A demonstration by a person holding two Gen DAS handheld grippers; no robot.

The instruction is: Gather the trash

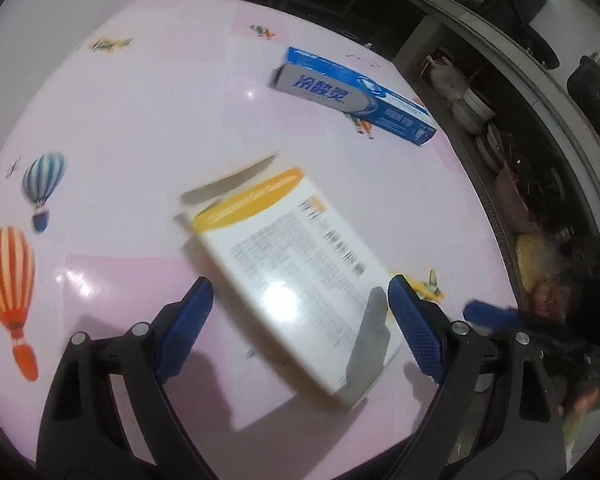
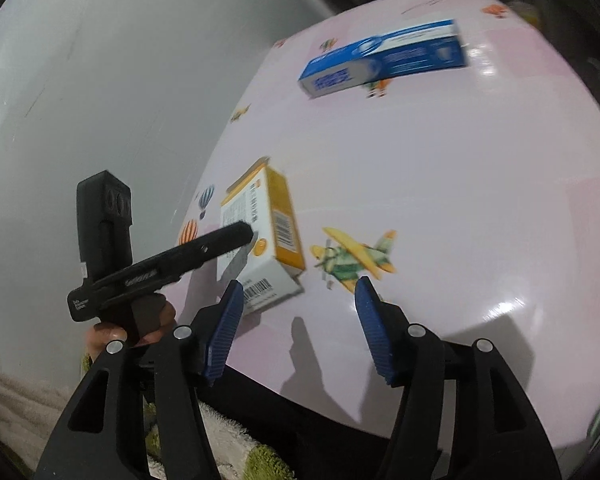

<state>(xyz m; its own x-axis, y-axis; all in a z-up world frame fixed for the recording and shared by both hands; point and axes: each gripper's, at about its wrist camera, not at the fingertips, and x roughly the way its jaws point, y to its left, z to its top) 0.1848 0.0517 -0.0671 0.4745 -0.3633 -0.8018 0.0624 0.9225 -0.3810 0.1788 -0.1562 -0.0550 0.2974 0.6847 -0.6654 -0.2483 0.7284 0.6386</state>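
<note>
A white and yellow carton with an open flap lies flat on the pink table. My left gripper is open, its blue pads either side of the carton's near end, just above it. A blue toothpaste box lies farther back. In the right wrist view the carton sits left of centre and the toothpaste box at the far side. My right gripper is open and empty above the table's near edge, beside the carton. The left gripper's body reaches over the carton.
The tablecloth has balloon and aeroplane prints. Right of the table stand shelves with stacked bowls and clutter. A grey wall lies to the left. A rug lies under the near edge.
</note>
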